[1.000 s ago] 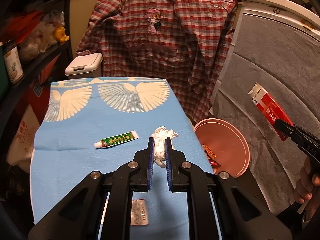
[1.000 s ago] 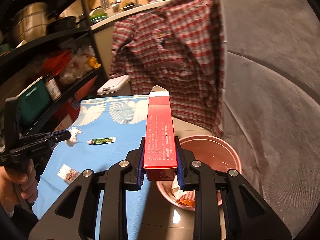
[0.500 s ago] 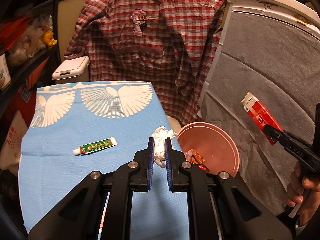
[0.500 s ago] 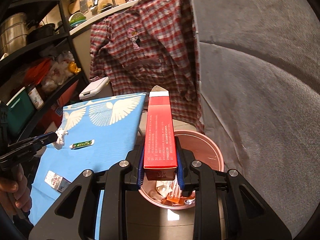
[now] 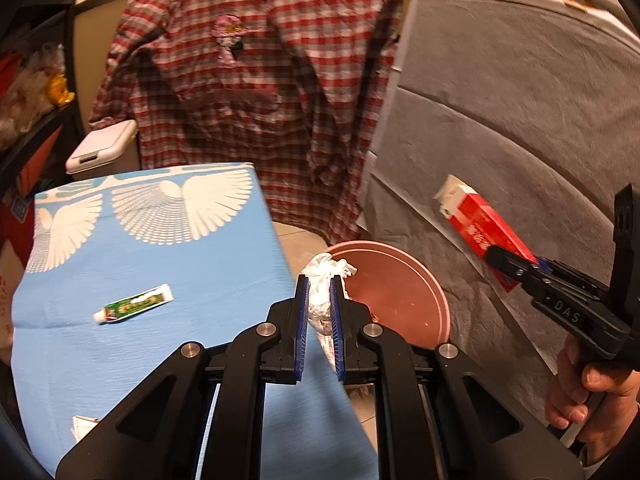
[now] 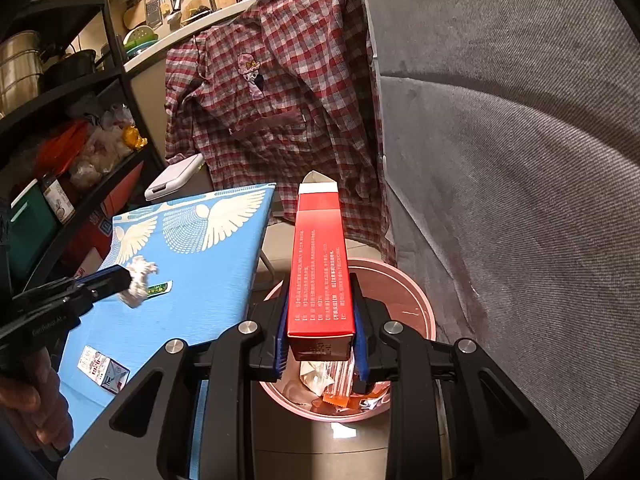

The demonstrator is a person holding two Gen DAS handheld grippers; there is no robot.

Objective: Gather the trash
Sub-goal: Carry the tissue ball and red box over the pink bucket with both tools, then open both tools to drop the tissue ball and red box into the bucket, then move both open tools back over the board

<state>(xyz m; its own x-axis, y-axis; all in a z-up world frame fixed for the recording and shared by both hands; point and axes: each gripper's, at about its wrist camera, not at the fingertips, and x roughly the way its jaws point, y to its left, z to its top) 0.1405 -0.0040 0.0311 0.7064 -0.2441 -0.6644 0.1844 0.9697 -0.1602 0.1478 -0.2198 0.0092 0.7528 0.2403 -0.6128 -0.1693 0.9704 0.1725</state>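
The left hand-held gripper point(image 5: 319, 312) was clamped on a crumpled tissue point(image 5: 325, 288) at the pink bin's point(image 5: 436, 300) 9 o'clock rim. The right hand-held gripper point(image 6: 320, 336) pinched a red carton point(image 6: 320, 272) directly above the bin. A green tube point(image 5: 134, 304) lay on the blue tabletop point(image 5: 160, 360).

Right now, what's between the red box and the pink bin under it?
Only air. In the right wrist view the red box, gripped by the right gripper, hangs above the pink bin holding wrappers.
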